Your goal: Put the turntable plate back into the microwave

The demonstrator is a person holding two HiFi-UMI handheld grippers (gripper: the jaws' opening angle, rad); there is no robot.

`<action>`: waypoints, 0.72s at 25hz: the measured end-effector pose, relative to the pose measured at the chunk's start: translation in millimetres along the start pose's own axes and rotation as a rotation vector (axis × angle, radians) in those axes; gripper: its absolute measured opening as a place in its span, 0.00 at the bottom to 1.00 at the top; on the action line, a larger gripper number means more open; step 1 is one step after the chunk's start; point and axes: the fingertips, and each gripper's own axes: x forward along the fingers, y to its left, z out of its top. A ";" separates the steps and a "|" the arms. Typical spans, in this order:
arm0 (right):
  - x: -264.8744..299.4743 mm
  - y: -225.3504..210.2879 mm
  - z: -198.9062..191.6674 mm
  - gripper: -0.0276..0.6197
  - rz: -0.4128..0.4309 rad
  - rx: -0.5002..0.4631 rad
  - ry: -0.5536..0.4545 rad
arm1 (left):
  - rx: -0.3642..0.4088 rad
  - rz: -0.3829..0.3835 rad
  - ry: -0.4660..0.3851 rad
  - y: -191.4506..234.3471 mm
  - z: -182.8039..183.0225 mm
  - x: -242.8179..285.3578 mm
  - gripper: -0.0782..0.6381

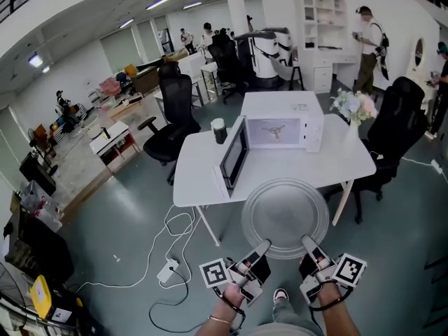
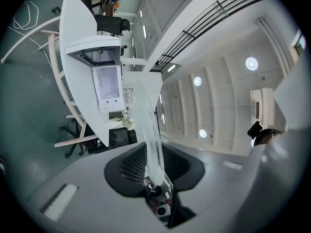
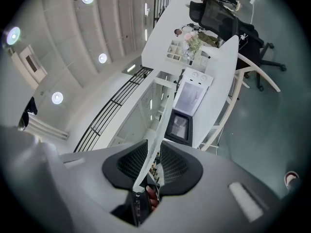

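A clear round glass plate [image 1: 285,217] (no long axis) is held level, its near rim clenched by the left gripper [image 1: 262,246] and right gripper [image 1: 306,242].

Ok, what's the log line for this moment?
plate: held in air before table | left tool: shut on plate | right tool: shut on plate | microwave: on table, door open

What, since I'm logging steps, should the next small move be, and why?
Probably carry the turntable plate forward, level, toward the microwave: left gripper and right gripper both clamp its near rim, the door stands open, and the plate hangs short of the cavity.
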 end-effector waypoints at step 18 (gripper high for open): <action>92.7 -48.4 103.4 0.18 0.036 0.031 0.070 | -0.008 0.041 -0.063 53.4 64.2 110.3 0.22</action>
